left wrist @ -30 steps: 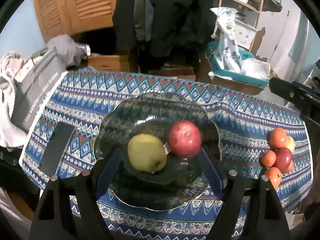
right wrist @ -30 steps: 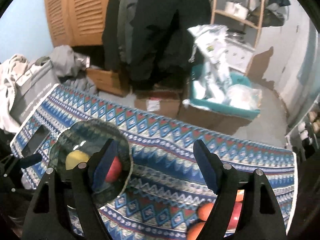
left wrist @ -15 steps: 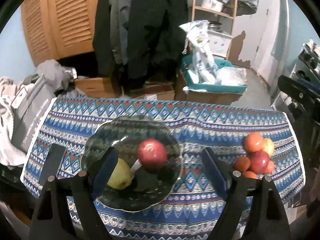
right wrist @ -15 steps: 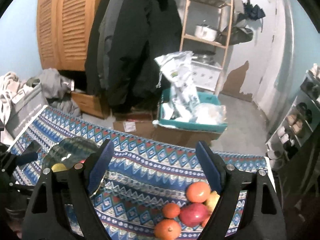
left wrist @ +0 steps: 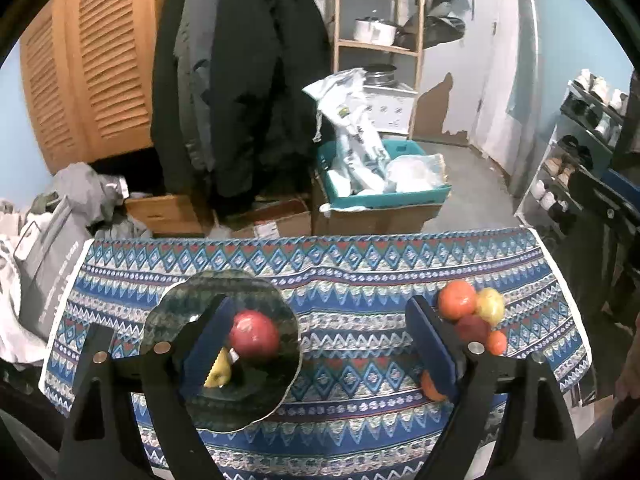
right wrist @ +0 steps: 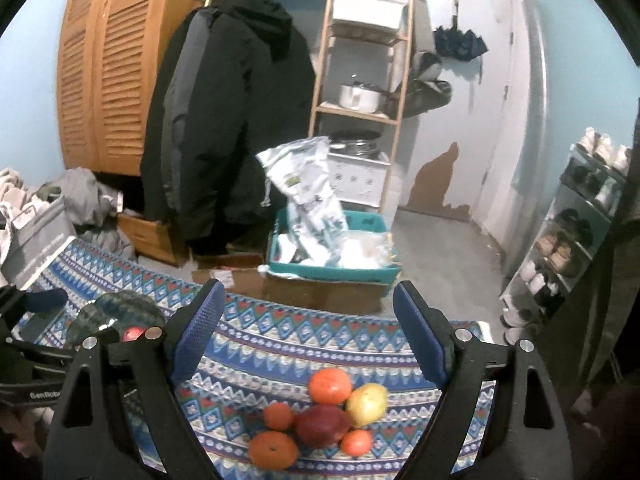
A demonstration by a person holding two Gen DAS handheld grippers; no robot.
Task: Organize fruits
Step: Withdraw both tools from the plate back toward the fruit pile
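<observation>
Between picks. Plate [left wrist: 160, 320] holds red apple [left wrist: 254, 334], yellow fruit [left wrist: 218, 374], likely pear. Fruit pile [right wrist: 320, 416] well right of plate. Left gripper [left wrist: 320, 344] and right gripper [right wrist: 308, 332]: jaws wide, just been opening, empty. Next: right gripper down onto pile, pick one fruit.

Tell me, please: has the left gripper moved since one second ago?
Yes. The left gripper has pulled back and up from the glass plate, which looks smaller now. Its jaws have just been opening, nothing between them.

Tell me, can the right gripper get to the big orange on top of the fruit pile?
Probably yes. The right gripper is open and empty, and the big orange sits uncovered just below it on the cloth, nothing between them.
</observation>
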